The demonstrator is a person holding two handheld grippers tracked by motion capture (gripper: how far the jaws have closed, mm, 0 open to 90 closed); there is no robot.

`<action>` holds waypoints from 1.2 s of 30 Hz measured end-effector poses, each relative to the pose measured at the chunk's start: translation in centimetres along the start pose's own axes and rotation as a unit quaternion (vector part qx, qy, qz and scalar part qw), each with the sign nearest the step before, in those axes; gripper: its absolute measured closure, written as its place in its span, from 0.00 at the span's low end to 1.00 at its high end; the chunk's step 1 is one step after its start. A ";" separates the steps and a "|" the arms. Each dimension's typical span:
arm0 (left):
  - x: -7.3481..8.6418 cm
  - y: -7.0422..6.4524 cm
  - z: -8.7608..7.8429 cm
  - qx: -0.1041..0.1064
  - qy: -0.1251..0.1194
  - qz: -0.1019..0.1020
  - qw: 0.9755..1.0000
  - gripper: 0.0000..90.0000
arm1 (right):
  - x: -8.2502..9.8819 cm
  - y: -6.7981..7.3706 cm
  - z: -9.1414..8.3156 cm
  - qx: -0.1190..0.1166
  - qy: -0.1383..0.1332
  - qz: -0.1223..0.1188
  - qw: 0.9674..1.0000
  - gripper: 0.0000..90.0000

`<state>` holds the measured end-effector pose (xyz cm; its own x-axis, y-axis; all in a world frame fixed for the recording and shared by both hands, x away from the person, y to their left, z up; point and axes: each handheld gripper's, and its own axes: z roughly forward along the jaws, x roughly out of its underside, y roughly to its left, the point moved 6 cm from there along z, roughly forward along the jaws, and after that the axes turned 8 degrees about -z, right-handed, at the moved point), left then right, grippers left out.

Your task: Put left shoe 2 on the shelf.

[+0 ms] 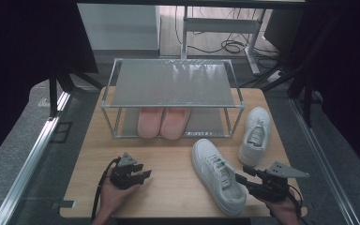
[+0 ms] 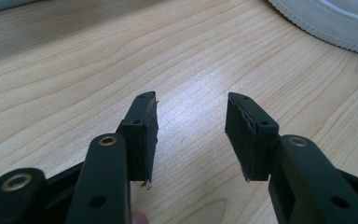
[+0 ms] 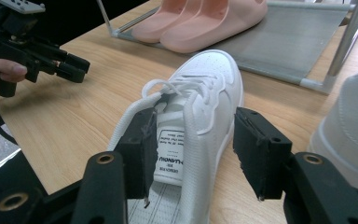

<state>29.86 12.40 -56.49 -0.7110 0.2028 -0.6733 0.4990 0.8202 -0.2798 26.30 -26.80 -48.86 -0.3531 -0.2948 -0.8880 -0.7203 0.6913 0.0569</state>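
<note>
I find my right gripper (image 3: pixel 191 154) with its jaws apart astride the heel side wall of the near white sneaker (image 1: pixel 218 174), one pad inside the collar and one outside, neither visibly pressing, so I judge the shoe released on the table (image 1: pixel 168 187) in front of the shoe rack (image 1: pixel 171 84), whose lower shelf holds the pink slippers (image 1: pixel 163 123). My left gripper (image 1: pixel 140 176) hangs slack and empty over bare wood, left of that sneaker. The second white sneaker (image 1: pixel 254 135) lies just right of the rack; I judge the next move calls for backing the right jaws clear of the collar without dragging the shoe.
</note>
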 end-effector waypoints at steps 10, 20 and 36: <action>0.0 -0.1 0.0 -0.002 -0.002 -0.001 1.000 0.60 | 0.0 -0.2 3.6 0.000 0.031 -0.013 0.999 0.54; 0.1 0.0 0.0 -0.002 -0.003 -0.002 1.000 0.60 | 1.0 -0.7 5.8 0.023 0.070 -0.027 0.997 0.62; 0.1 0.1 0.0 -0.002 -0.002 -0.003 1.000 0.60 | 1.2 -1.2 6.1 0.020 0.023 0.037 0.999 0.89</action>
<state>29.81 12.47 -56.59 -0.7113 0.1964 -0.6749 0.4933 0.8234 -0.2804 30.37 -23.94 -52.74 -0.4319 -0.2721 -0.8599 -0.6674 0.7377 0.1018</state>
